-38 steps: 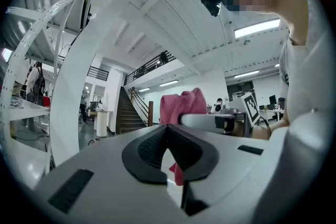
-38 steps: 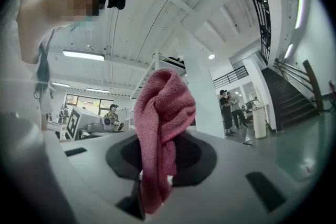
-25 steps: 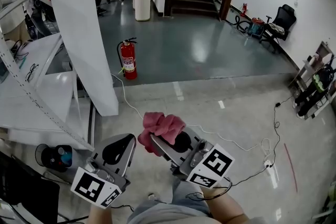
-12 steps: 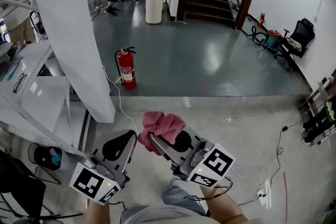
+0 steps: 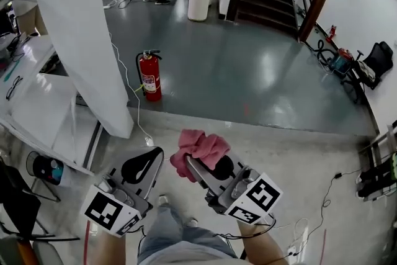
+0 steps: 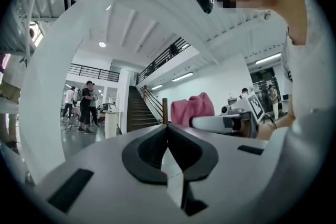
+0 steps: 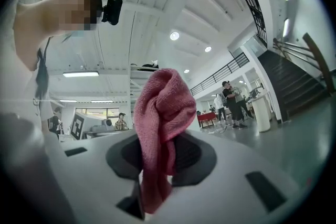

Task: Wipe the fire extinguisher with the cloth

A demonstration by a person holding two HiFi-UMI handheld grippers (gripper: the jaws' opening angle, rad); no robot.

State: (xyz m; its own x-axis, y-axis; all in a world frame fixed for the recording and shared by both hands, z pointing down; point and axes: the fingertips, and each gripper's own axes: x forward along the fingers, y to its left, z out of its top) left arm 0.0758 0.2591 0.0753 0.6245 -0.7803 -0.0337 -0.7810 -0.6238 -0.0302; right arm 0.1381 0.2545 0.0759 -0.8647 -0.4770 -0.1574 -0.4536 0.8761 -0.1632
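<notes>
The right tongs (image 5: pixel 193 162) are closed on the pink cloth (image 5: pixel 200 148), which stands up in a bunch above their tips, and the left tongs (image 5: pixel 146 166) just beside them are closed too, with nothing between the 2 jaws. The red fire extinguisher (image 5: pixel 151 76) stands upright on the dark floor (image 5: pixel 248 71), near the foot of the white column (image 5: pixel 80 28) and well apart from both tongs.

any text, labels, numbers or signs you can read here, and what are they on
Nothing here can be read.
Fire extinguisher: label on its body, too small to read.
Left gripper and right gripper: square marker patterns, no letters.
Cloth: no print shows.
</notes>
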